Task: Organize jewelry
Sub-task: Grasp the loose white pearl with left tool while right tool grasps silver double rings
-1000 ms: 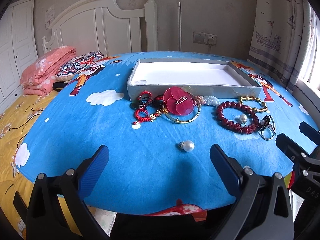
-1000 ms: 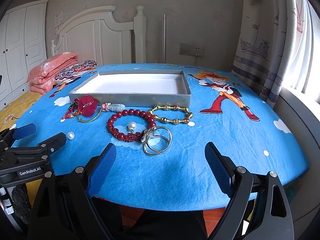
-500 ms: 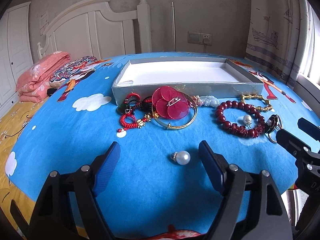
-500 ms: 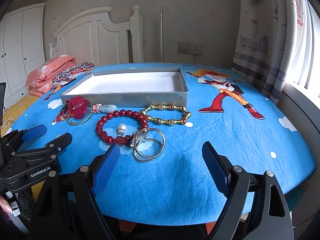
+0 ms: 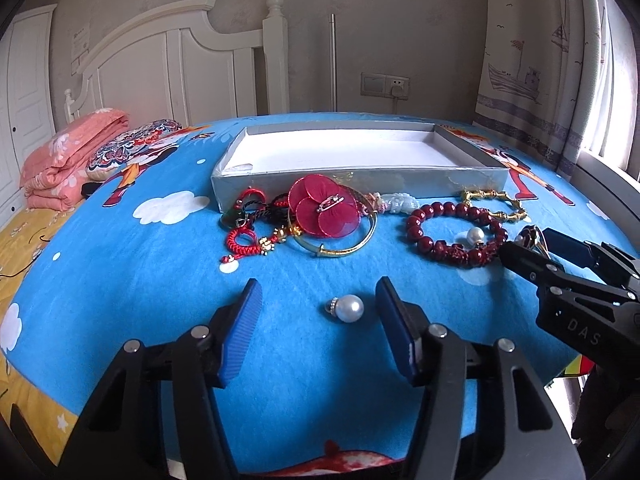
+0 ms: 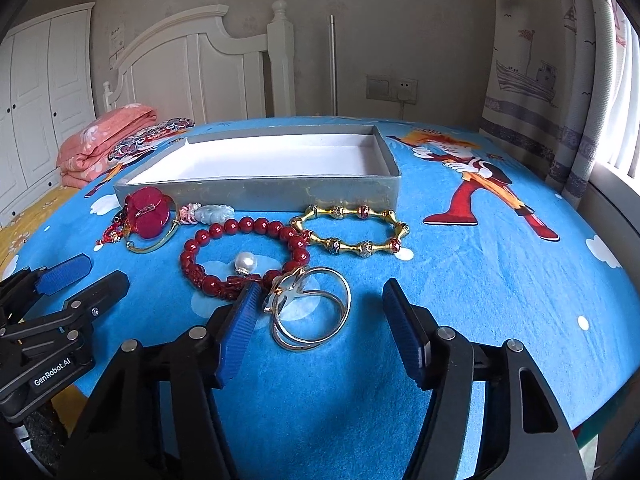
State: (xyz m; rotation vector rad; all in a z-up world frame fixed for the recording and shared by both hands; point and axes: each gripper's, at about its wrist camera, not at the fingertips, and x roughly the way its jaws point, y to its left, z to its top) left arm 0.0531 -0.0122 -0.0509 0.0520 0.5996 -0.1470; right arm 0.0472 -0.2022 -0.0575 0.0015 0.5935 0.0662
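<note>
A: Left hand-held gripper [image 5: 318, 322]?
B: I hold it wide open, empty, straddling the pearl earring [image 5: 347, 308] in front of the tray [image 5: 360, 178].
A: Right hand-held gripper [image 6: 316, 322]?
B: Open, empty, framing the silver bangles [image 6: 310, 312] for pickup.

The left gripper [image 5: 318, 322] hangs low, jaws apart; the right gripper [image 6: 318, 326] sits alongside, jaws likewise spread.

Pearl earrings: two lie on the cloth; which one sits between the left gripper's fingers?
The loose pearl earring, alone on the blue cloth; the other pearl lies inside the red bead bracelet.
</note>
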